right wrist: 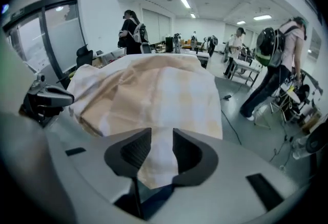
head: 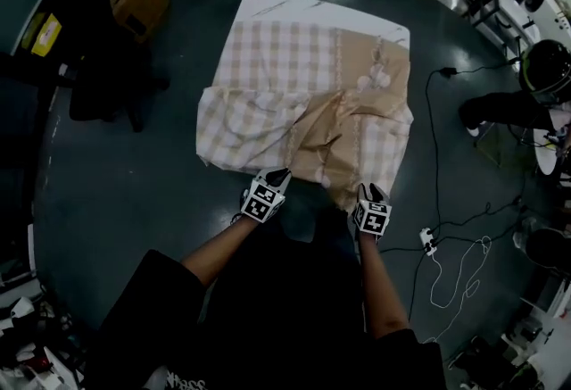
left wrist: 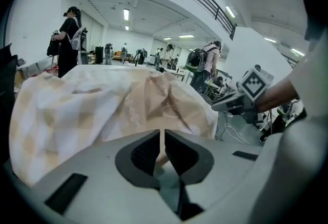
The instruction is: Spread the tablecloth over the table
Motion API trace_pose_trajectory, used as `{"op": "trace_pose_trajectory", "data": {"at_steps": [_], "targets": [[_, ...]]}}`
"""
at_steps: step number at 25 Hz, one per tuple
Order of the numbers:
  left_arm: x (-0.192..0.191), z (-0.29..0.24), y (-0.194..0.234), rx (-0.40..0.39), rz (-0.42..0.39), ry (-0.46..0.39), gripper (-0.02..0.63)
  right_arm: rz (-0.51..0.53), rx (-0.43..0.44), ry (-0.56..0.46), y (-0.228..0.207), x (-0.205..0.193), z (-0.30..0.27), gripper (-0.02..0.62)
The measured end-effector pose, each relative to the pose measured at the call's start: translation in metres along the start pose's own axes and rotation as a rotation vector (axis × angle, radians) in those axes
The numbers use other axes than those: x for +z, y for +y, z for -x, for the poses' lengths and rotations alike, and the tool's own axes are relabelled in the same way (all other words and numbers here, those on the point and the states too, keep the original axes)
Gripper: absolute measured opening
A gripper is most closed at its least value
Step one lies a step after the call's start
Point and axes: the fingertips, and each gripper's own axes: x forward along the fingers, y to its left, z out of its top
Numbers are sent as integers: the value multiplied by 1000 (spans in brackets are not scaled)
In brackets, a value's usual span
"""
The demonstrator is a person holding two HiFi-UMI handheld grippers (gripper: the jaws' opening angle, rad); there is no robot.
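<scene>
A beige and white checked tablecloth [head: 303, 94] lies rumpled over a white table [head: 294, 9], whose far edge shows bare. The cloth's near edge hangs over the side closest to me. My left gripper [head: 277, 176] is at that near edge, and in the left gripper view the left gripper [left wrist: 163, 138] is shut on a thin fold of the tablecloth [left wrist: 102, 100]. My right gripper [head: 368, 192] is at the near right corner. In the right gripper view the right gripper [right wrist: 162, 138] has its jaws apart, with a flap of the tablecloth [right wrist: 164, 89] hanging loose between them.
A black chair [head: 98, 49] and a cardboard box [head: 143, 0] stand left of the table. Cables and a power strip [head: 428, 241] lie on the dark floor at the right. Several people stand among desks in the background [left wrist: 69, 38].
</scene>
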Motion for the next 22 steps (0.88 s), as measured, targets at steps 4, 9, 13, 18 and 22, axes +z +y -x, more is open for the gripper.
{"op": "trace_pose_trajectory", "data": {"at_steps": [4, 9, 13, 18, 22], "targets": [[11, -51, -43, 59, 74, 82, 23, 24, 104, 57, -45, -17, -27, 143], [15, -83, -50, 206, 205, 144, 23, 114, 229, 103, -57, -22, -28, 52], [32, -99, -61, 276, 237, 115, 23, 68, 294, 107, -80, -21, -18, 52], [72, -117, -91, 258, 229, 34, 21, 47, 338, -66, -108, 44, -3, 52], [110, -134, -105, 192, 220, -42, 21, 92, 332, -121, -127, 107, -13, 83]]}}
